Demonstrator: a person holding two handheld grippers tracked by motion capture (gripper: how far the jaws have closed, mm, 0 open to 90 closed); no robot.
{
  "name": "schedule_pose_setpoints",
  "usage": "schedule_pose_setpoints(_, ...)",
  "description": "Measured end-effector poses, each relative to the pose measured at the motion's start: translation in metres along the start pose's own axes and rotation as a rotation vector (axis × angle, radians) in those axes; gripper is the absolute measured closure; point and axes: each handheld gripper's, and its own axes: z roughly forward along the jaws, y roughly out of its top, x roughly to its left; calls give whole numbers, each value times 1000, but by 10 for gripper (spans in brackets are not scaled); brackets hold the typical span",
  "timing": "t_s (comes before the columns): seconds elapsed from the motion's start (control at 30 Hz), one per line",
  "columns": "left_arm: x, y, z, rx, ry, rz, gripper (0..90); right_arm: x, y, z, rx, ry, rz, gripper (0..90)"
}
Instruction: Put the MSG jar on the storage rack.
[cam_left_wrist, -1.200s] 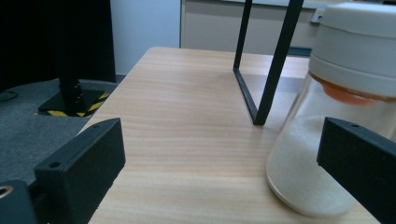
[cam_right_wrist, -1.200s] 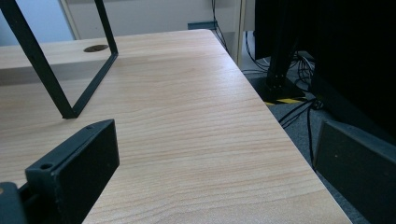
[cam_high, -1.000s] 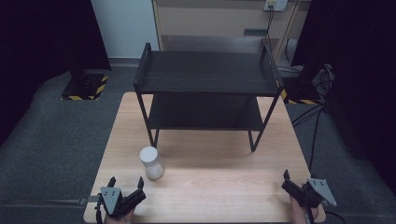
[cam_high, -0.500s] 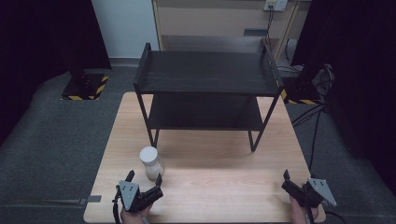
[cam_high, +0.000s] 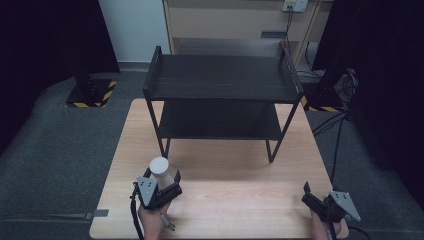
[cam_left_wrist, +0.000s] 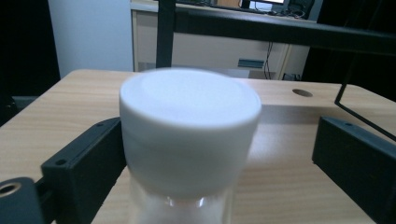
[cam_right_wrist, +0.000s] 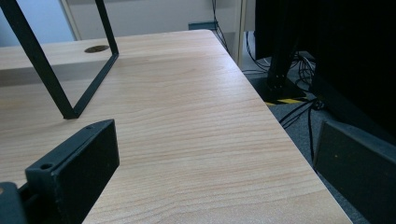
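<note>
A: White cap, clear body: one jar (cam_high: 161, 171) stands upright on the wooden table (cam_high: 240, 200), near the front left corner, well short of the black rack (cam_high: 220, 100).

B: One rack, count the levels for me.

A: Two shelves, upper and lower, both bare, on four thin legs. The jar sits just in front of the rack's front left leg.

B: And the grippers?

A: Two of them, one per hand. The left gripper (cam_high: 162, 186) is right at the jar. In the left gripper view the jar (cam_left_wrist: 189, 140) stands between the two black jaws, the cap big and blurred, the clear glass below it.

B: Clamped?

A: Not yet. The jaws have just been closing in, with the jar between them. The jaw on the left of that view is at the cap's side; the other one stands clearly apart, with bare wood showing in the gap. So the jaws are apart, not gripping.

B: The other hand?

A: The right gripper (cam_high: 320, 200) sits at the front right corner of the table, well apart from the jar. In the right gripper view its two jaws stand wide, nothing between them but table (cam_right_wrist: 187, 116) edge and grey floor (cam_right_wrist: 299, 126).
</note>
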Motion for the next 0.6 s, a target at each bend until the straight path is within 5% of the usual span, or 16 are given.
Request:
schedule_pose_setpoints(0.3, -5, 6, 6, 13, 56, -3, 232, 0, 0, 0, 3, 1, -2, 4)
schedule_pose_setpoints(0.43, -10, 5, 6, 8, 84, 26, 296, 0, 1, 1, 4, 0, -5, 4)
schedule_pose_setpoints(0.6, -7, 2, 6, -1, 76, 46, 322, 1, 1, 1, 6, -2, -8, 4)
